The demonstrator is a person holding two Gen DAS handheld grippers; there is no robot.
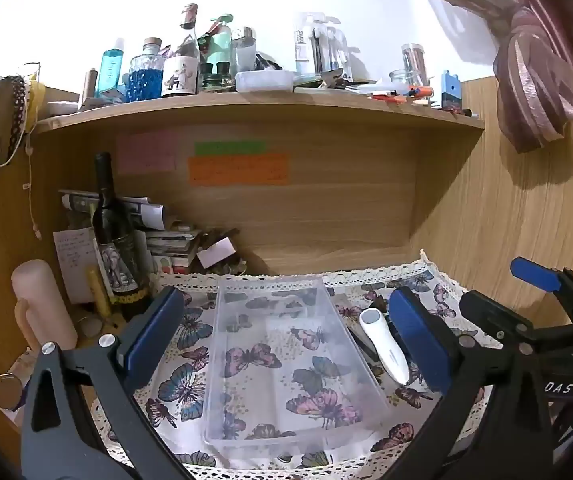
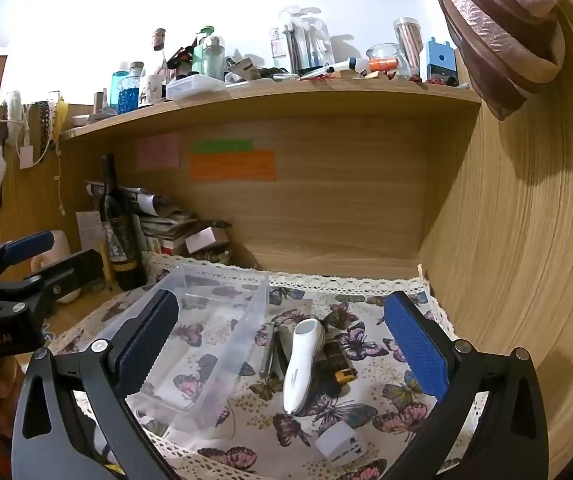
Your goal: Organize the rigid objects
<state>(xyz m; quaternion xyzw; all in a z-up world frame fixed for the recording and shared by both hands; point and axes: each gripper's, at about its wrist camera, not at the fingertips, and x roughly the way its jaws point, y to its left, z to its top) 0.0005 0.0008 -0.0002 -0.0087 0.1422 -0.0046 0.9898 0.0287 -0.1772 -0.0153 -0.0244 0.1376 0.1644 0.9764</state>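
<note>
Clear plastic makes up the one bin (image 1: 286, 364), lying empty between the left claw's (image 1: 286, 340) wide-spread fingers, which hold nothing. One white pen-shaped device (image 2: 301, 364), one dark battery (image 2: 340, 362), one metal tool (image 2: 271, 354) and one white plug (image 2: 340, 446) lie between the right claw's (image 2: 282, 344) equally spread, empty fingers.

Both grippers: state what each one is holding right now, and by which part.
Nothing is held. The left gripper is open over the clear bin; the right gripper is open above the white device, touching neither.
</note>
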